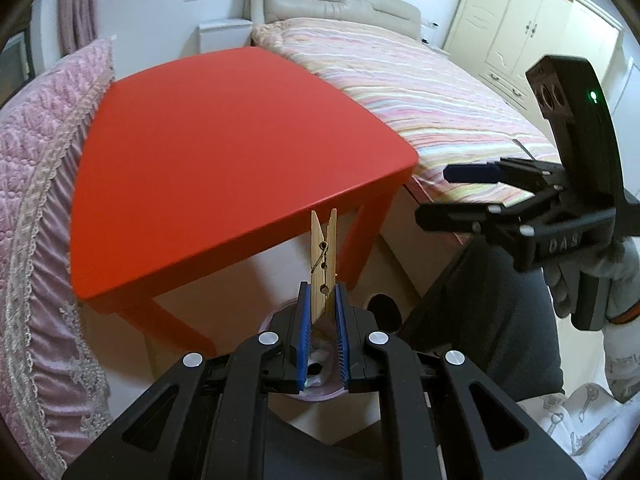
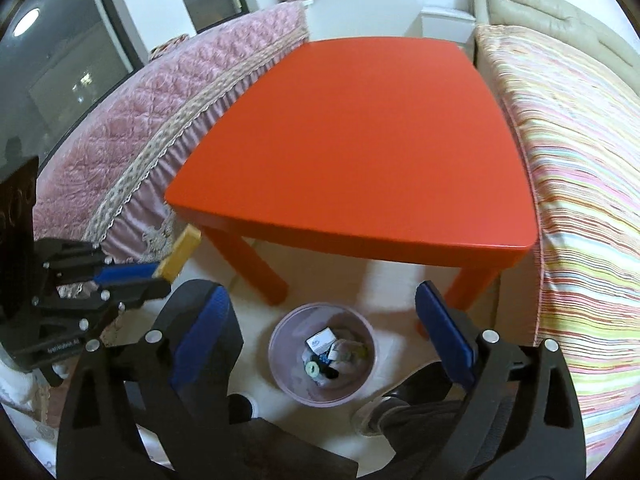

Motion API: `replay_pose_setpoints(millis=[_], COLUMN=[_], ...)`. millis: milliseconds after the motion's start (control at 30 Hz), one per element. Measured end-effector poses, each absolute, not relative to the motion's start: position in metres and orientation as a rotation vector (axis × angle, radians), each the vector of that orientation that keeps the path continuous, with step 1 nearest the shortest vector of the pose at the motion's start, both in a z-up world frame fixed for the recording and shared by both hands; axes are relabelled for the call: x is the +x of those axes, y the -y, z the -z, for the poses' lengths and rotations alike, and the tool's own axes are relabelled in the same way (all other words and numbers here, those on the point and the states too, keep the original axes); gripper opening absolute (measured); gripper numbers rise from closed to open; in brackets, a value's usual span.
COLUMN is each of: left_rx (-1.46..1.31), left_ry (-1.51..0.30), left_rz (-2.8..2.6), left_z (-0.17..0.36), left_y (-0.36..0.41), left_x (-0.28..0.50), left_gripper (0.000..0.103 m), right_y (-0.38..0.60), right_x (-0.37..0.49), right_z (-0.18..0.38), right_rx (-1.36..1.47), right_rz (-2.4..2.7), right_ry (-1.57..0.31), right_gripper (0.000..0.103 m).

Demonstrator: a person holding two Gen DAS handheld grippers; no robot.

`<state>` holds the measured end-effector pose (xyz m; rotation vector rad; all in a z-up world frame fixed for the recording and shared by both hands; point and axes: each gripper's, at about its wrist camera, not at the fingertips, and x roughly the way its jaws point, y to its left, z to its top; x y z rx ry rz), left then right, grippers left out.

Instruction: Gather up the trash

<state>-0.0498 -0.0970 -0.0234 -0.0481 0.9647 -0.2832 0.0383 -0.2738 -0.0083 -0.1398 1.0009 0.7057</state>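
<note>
Trash here comes down to one wooden clothespin, and everything else is best placed against the red desk. That desk, the largest thing between the pink-quilted bed and the striped bed, carries nothing on the top that shows, so I judge the collecting to be nearly finished. On the floor just in front of the desk's near edge, between its two front legs, stands the pink bin, round and open-topped, already holding a small white box, a spool-like ring and crumpled scraps. Its spot below the desk edge suits dropping things straight down.

Right claw hangs above the bin with its blue pads spread wide and nothing between them, released and out of the way. Left claw is clenched on the clothespin's lower end, pads pressing its flat sides so the peg stands upright past the desk's front edge; the bin's rim shows faintly beneath the fingers. From the right wrist view the peg sits left of the desk's near-left leg.

The peg is pale, unpainted wood, two slim prongs joined by a wire spring, tips slightly apart. Light and rigid, it should fall cleanly once let go.
</note>
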Motion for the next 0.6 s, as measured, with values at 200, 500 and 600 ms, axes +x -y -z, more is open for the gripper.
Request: replay_pose_setpoints(millis=[200,500,600], left_rx=[-0.063,-0.11,-0.114], left_ry=[-0.954,-0.933,-0.936], left_rz=[0.286,0.224,0.198], left_z=[0.023,0.025,0.026], left_y=[0.099,0.086,0.081], left_x=[-0.048,-0.048,-0.047], left_gripper=[0.071,0.095,0.095], right_y=[0.282,0.279,0.276], right_x=[0.041,0.037,0.035], right_z=[0.006,0.009,0.008], right_rx=[-0.116,-0.121,-0.121], right_rz=[-0.693,-0.705,-0.709], right_ry=[-0.991,-0.998,-0.997], right_gripper=[0.095,0.1,0.1])
